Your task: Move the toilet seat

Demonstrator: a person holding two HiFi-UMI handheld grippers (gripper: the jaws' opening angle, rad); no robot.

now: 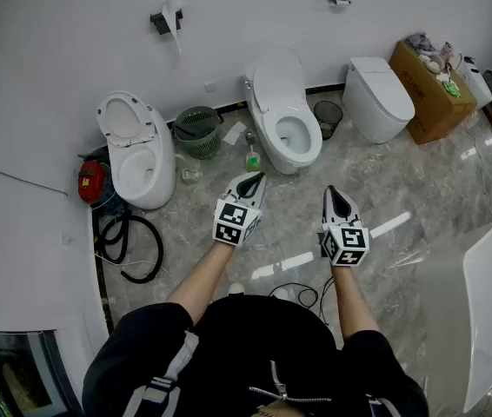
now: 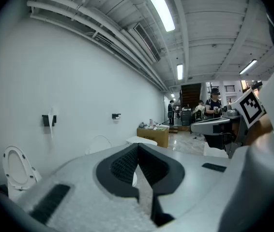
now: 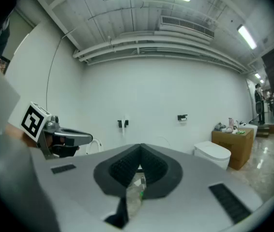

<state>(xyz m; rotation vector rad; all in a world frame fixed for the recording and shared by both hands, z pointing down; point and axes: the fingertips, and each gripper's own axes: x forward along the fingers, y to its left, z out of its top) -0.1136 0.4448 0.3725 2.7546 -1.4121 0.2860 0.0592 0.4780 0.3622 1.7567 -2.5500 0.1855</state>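
Three white toilets stand along the far wall. The middle toilet (image 1: 291, 133) has its seat and lid (image 1: 278, 76) raised against the wall, bowl open. The left toilet (image 1: 142, 159) has its seat (image 1: 124, 118) up as well; the right toilet (image 1: 379, 96) is closed. My left gripper (image 1: 252, 181) is shut and empty, held in the air in front of the middle toilet, a short way from its bowl. My right gripper (image 1: 334, 193) is shut and empty too, to the right and slightly nearer to me. In the gripper views the left gripper (image 2: 138, 147) and the right gripper (image 3: 140, 149) show closed jaws.
A green basket (image 1: 198, 131) and a green bottle (image 1: 252, 158) sit between the left and middle toilets. A small bin (image 1: 327, 113), a cardboard box (image 1: 433, 83), a black hose (image 1: 129, 243), a red object (image 1: 91, 182) and a white panel (image 1: 489, 311) are around. People (image 2: 214, 102) stand far off.
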